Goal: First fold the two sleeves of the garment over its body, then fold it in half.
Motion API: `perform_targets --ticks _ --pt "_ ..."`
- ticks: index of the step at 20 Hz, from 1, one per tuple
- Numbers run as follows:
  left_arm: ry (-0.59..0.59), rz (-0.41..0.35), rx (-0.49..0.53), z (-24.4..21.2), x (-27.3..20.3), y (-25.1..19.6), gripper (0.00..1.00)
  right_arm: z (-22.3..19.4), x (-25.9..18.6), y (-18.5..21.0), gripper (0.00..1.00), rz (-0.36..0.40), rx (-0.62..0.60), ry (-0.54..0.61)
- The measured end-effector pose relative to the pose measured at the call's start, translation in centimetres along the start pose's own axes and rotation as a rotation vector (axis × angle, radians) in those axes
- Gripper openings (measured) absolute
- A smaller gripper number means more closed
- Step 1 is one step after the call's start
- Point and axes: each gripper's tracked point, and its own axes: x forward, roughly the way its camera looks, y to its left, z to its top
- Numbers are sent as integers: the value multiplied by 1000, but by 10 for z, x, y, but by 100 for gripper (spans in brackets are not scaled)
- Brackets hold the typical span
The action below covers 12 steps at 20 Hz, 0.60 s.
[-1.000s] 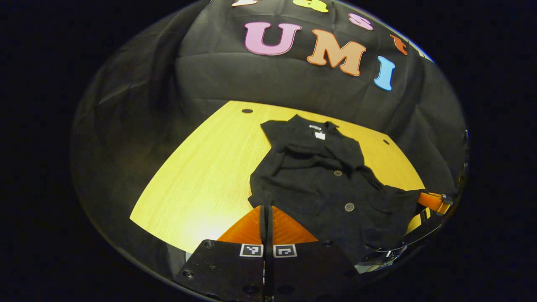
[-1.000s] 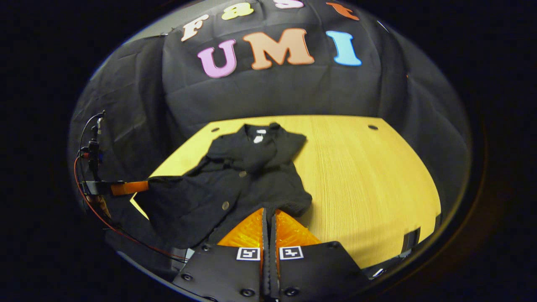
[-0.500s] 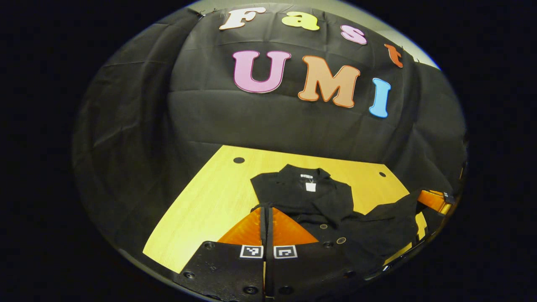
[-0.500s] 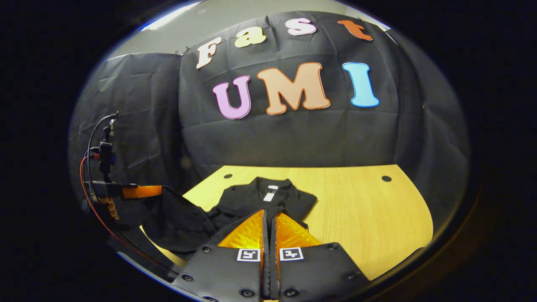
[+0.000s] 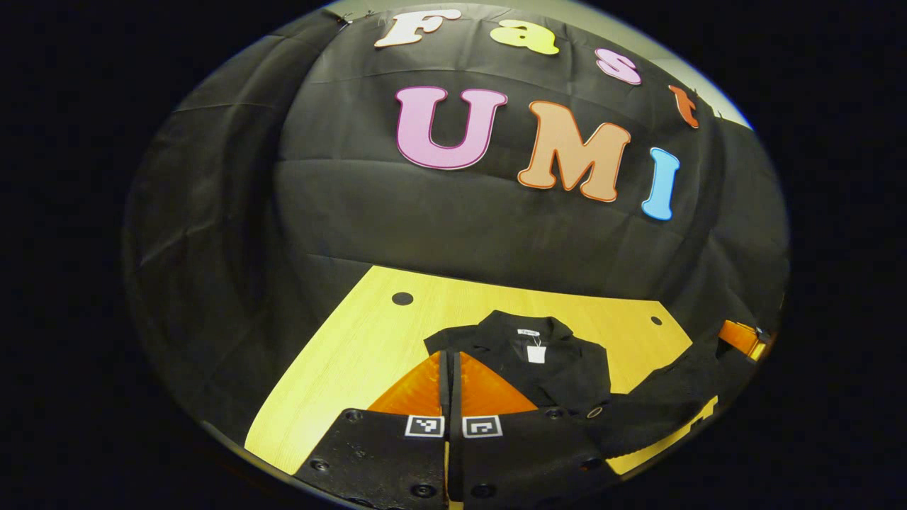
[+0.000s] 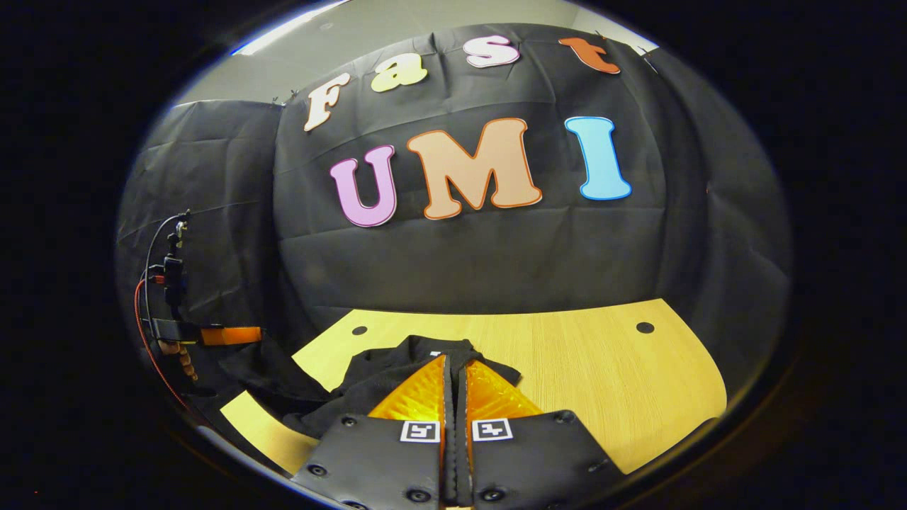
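- Your left gripper (image 5: 449,358) has its two fingers pressed together with only a thin dark slit between them, pinching a black edge of the garment (image 5: 560,368) at the tips.
- Your right gripper (image 6: 453,365) is likewise closed to a narrow slit, with black cloth of the garment (image 6: 368,379) gathered right at its tips; both fingers appear to clamp that cloth.
- The garment is a black buttoned top lying on the yellow wooden table (image 5: 354,368), collar toward the booth's wall, with a small white tag (image 5: 536,353) showing inside the neck.
- In the left gripper view, the near part of the garment is lifted off the table and stretches away to the right, up to your other gripper (image 5: 740,338) at the edge of the view.
- In the right gripper view, the cloth runs left to your other gripper (image 6: 230,335), held by a hand (image 6: 177,354) with cables (image 6: 152,283) above it.
- The table (image 6: 602,382) lies bare to the right of the garment, with a dark round hole (image 6: 645,327) near its far edge.
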Motion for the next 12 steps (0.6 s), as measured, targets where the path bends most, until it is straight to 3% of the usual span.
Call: perform_targets --ticks 8,12 --pt "23 -3 22 15 62 16 0 26 55 -14 5 -66 18 -16" --pt "42 -13 35 12 92 19 0 26 81 -21 2 -101 24 5"
